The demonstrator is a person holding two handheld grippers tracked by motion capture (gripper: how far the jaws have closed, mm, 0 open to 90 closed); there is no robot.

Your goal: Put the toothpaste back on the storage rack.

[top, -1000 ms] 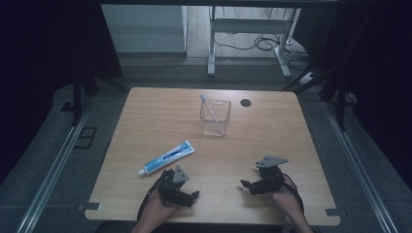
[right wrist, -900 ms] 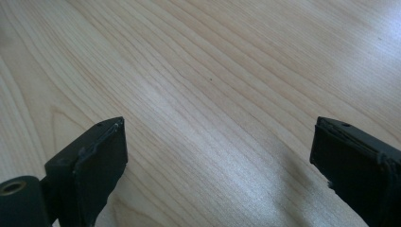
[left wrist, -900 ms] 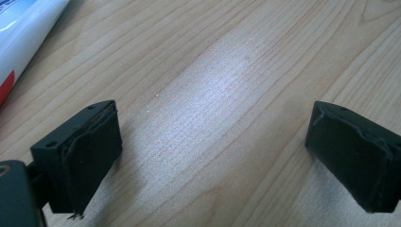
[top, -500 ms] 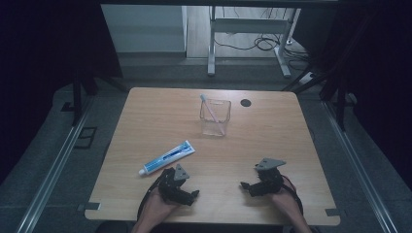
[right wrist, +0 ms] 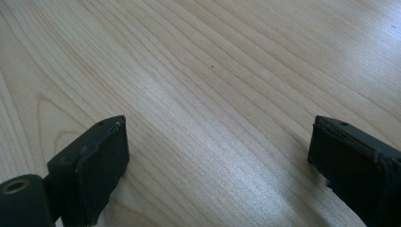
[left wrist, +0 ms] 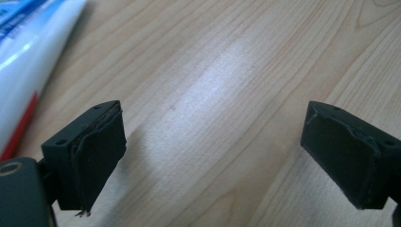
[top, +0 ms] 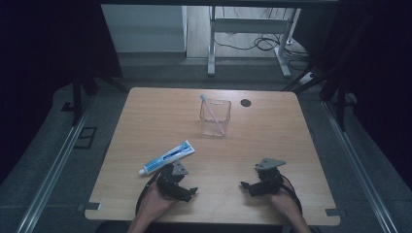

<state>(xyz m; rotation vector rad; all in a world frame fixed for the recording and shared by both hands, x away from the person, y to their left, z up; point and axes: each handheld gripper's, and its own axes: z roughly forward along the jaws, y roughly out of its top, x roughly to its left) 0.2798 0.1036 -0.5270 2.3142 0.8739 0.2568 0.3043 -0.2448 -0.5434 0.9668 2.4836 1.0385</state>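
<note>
A white and blue toothpaste tube (top: pixel 166 157) lies flat on the wooden table (top: pixel 145 121), left of centre. Its side fills the upper left corner of the left gripper view as the tube (left wrist: pixel 28 52). A clear plastic cup (top: pixel 214 118) stands toward the back middle with a toothbrush (top: pixel 208 104) leaning inside it. My left gripper (top: pixel 188 193) rests near the front edge just below the tube, open, with bare wood between its jaws (left wrist: pixel 213 156). My right gripper (top: pixel 247 186) rests at the front right, open over bare wood (right wrist: pixel 217 161).
A small dark round disc (top: pixel 246 103) sits in the table top near the back right. Beyond the table are a white metal frame (top: pixel 248 24) and cables on the floor. Dark curtains hang on both sides.
</note>
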